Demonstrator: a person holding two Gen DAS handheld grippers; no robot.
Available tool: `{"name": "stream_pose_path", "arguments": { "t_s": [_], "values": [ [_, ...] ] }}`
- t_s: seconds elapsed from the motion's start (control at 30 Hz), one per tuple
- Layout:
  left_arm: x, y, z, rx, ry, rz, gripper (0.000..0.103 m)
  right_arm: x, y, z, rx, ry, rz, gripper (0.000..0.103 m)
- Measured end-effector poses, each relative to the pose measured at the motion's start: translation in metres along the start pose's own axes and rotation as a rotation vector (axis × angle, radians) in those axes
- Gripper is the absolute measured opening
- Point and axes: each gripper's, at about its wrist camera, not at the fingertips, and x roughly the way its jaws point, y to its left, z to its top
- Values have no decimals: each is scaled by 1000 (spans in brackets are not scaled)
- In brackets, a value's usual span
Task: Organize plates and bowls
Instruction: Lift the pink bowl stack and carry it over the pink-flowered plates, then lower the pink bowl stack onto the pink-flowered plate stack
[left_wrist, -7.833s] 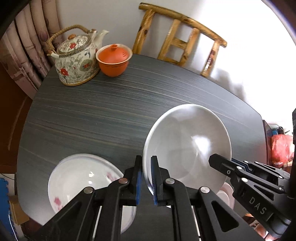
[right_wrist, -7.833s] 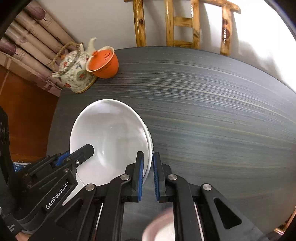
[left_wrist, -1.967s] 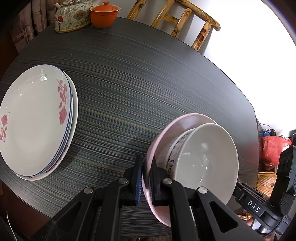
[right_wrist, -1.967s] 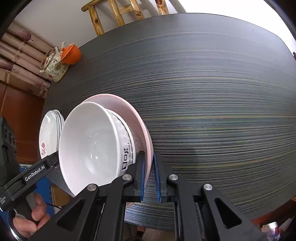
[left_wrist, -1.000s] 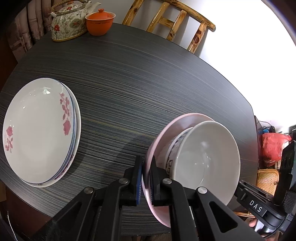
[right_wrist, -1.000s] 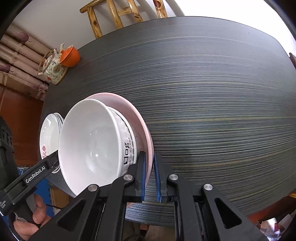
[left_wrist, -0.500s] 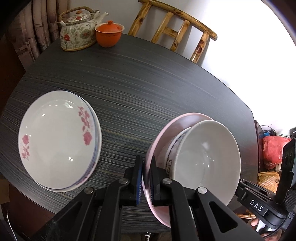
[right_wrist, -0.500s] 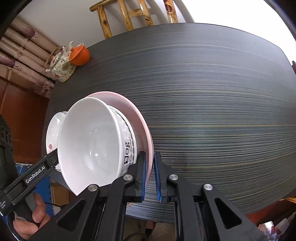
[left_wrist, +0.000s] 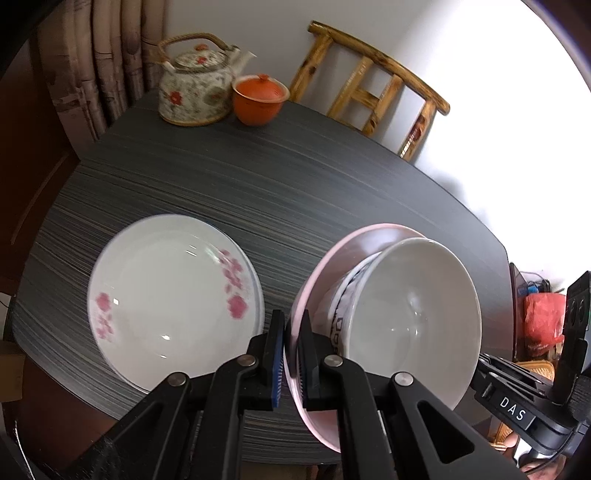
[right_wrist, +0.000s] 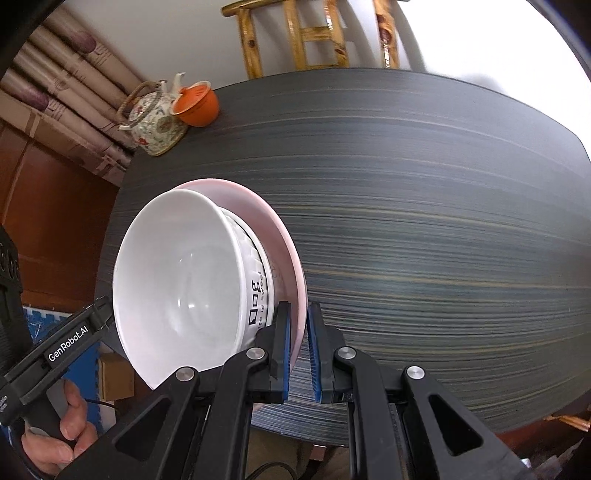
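A pink plate (left_wrist: 332, 254) carries stacked white bowls (left_wrist: 410, 317), and both grippers hold it in the air above the dark table (left_wrist: 258, 184). My left gripper (left_wrist: 291, 350) is shut on the plate's near-left rim. My right gripper (right_wrist: 298, 343) is shut on the pink plate (right_wrist: 284, 240) at its opposite rim, with the white bowls (right_wrist: 184, 277) to its left. A stack of white plates with pink flowers (left_wrist: 170, 299) lies on the table to the left of the held stack in the left wrist view.
A floral teapot (left_wrist: 195, 88) and an orange lidded cup (left_wrist: 260, 96) stand at the table's far left corner. A wooden chair (left_wrist: 373, 92) is behind the table. A hand (right_wrist: 62, 432) holds the left gripper's handle. The table's right half (right_wrist: 443, 221) is bare.
Both grippers have risen and moved with the plate and bowls. In the left wrist view the flowered plates slid toward the centre, closer to the held stack; teapot and chair loom larger.
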Motion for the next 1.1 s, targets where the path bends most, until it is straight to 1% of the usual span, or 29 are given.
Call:
{"name": "stream_pose_path", "arguments": {
  "t_s": [0.13, 0.33, 0.53, 0.8, 0.97, 1.1],
  "values": [
    [-11, 21, 8, -22, -12, 10, 4, 0, 25, 8, -29, -5, 5, 12],
    [-25, 58, 18, -46, -29, 49, 4, 5, 61, 17, -68, 2, 22, 12],
    [-29, 98, 19, -85, -30, 83, 4, 23, 99, 20, -105, 30, 43, 12],
    [-20, 138, 19, -128, -5, 96, 4, 54, 135, 18, -138, 80, 54, 12],
    [-10, 151, 21, -138, 15, 96, 3, 71, 149, 18, -141, 105, 50, 12],
    [-4, 157, 22, -138, 27, 100, 4, 80, 153, 18, -138, 121, 46, 12]
  ]
}}
